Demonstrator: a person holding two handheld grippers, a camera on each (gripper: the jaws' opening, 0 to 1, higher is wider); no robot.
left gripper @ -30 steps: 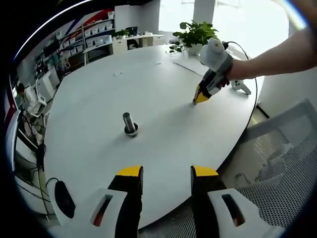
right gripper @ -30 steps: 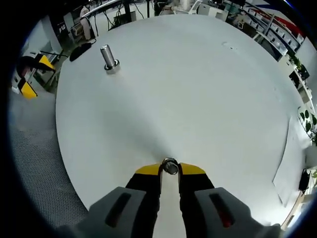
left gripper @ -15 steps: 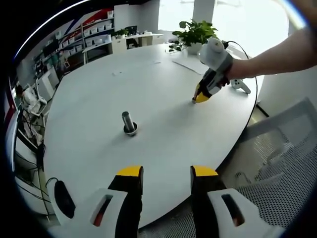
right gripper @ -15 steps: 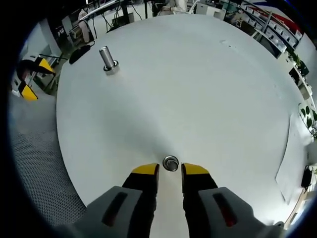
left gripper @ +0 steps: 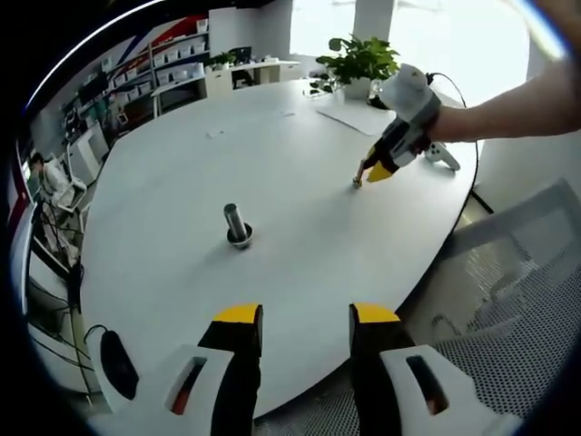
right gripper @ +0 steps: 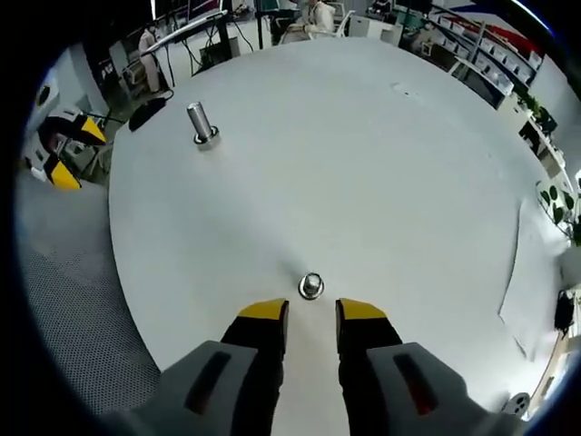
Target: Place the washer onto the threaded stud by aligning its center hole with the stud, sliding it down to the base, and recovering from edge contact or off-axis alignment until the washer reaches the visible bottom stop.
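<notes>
Left gripper view: round white worktop (left gripper: 300, 209) across the middle of the frame. Lower left, a black mouse-like item (left gripper: 116, 363) at the worktop edge, partly cut by the rim. Left of centre, the threaded stud (left gripper: 236, 224) stands upright on its round base, nothing on it. Bottom centre, the left hand-held gripper (left gripper: 307, 320) with yellow-tipped jaws spread apart, nothing between them, off the near worktop edge. Upper right, the right hand-held gripper (left gripper: 375, 172) held by a person's hand, tips down near the worktop; the washer (left gripper: 357, 183) is a tiny speck just left of its tips, hard to make out. Potted plant (left gripper: 359, 64) at the upper centre, a sheet of paper (left gripper: 352, 116) by it, a white object (left gripper: 442, 157) partly hidden behind the hand. Mesh chair (left gripper: 508, 300) at lower right, cut off.

Right gripper view: at far left, the left hand-held gripper (right gripper: 64, 154) shows as yellow tips off the worktop edge, small and partly cut off. Upper left, the stud (right gripper: 201, 123) upright on the worktop (right gripper: 363, 163), a dark item (right gripper: 145, 112) beyond it at the edge. Bottom centre, the right hand-held gripper (right gripper: 312, 313) has its jaws apart, holding nothing. The washer (right gripper: 311, 286) lies flat on the worktop just ahead of the tips, not touching them, well apart from the stud. Paper (right gripper: 519, 272) at the right edge. Background shelves and people too small to tell.
</notes>
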